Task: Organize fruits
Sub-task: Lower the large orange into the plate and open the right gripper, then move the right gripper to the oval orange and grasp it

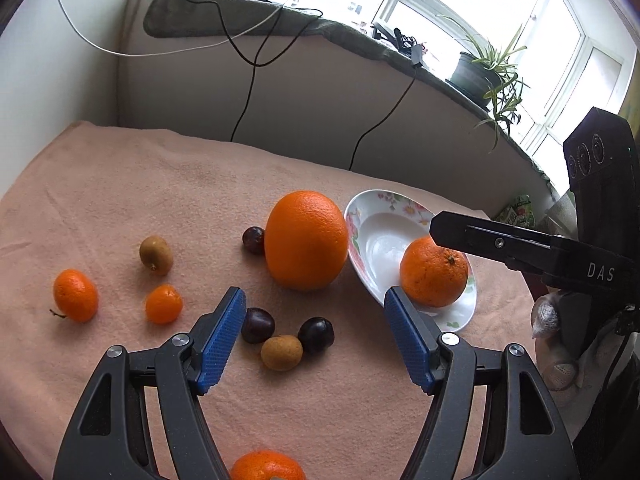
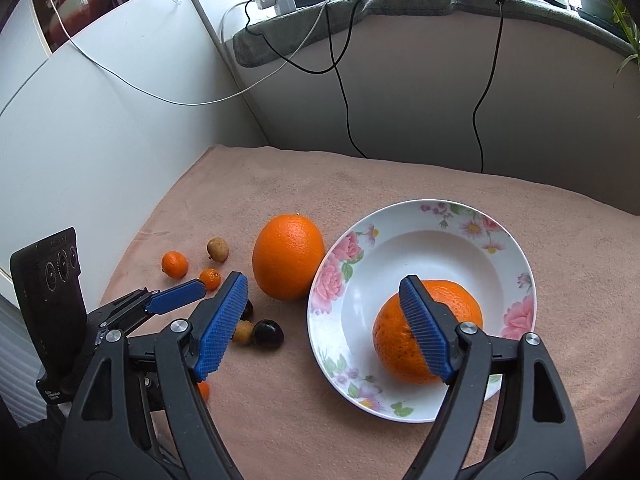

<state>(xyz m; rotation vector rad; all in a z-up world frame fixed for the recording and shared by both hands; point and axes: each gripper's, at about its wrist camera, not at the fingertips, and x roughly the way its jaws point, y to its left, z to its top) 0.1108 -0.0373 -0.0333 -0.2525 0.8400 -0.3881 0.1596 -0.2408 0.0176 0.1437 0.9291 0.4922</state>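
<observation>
A large orange [image 1: 306,240] [image 2: 288,258] stands on the peach cloth beside a flowered white plate [image 1: 376,216] [image 2: 440,208]. A second orange [image 1: 434,276] [image 2: 392,340] lies in the plate. My left gripper [image 1: 315,300] is open above two dark plums [image 1: 258,325] and a brown fruit [image 1: 281,352], with nothing between its pads. My right gripper [image 2: 324,280] is open over the plate's left rim; its right finger crosses in front of the plated orange without gripping it. Two small mandarins [image 1: 75,295] and another brown fruit [image 1: 156,255] lie to the left.
Another mandarin [image 1: 266,466] lies under the left gripper's body, and a third plum [image 1: 254,240] sits behind the large orange. Cables [image 2: 348,120] hang from the windowsill [image 2: 360,4] behind the table. A white wall [image 2: 120,120] borders the cloth on the left. A gloved hand [image 1: 556,340] holds the right gripper.
</observation>
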